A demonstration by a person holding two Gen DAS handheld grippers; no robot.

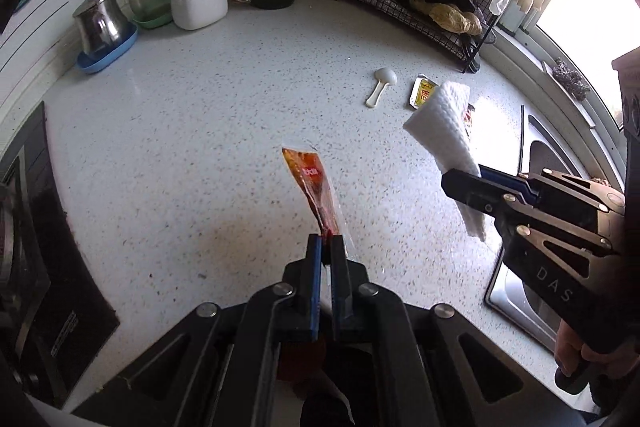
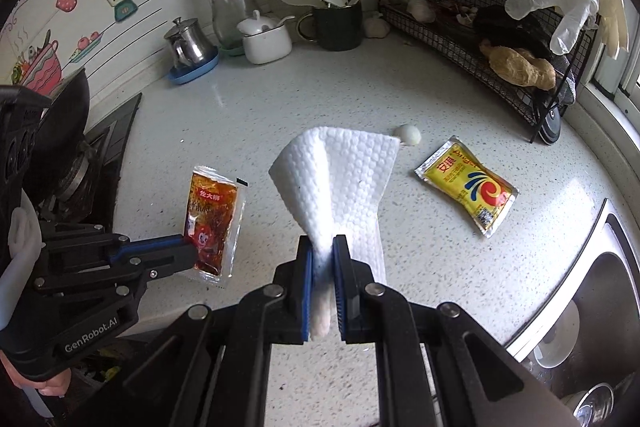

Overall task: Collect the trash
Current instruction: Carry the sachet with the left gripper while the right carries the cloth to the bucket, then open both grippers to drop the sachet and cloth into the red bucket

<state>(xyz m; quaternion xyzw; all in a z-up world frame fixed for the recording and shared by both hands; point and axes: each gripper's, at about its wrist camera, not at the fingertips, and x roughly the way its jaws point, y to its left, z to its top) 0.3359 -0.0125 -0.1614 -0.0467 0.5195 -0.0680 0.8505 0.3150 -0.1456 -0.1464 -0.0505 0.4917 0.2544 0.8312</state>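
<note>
Left wrist view: the left tool (image 1: 326, 247) is clenched on a red sauce packet (image 1: 314, 187), lifted above the speckled tabletop (image 1: 200, 147).

Right wrist view: the right tool (image 2: 323, 259) pinches a white paper towel (image 2: 340, 179) held in the air; a yellow packet (image 2: 466, 185) lies flat on the tabletop near the sink (image 2: 592, 287).

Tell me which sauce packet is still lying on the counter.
The yellow sauce packet, flat on the counter near the sink. The red sauce packet is lifted, pinched in the left hand-held gripper.
</note>
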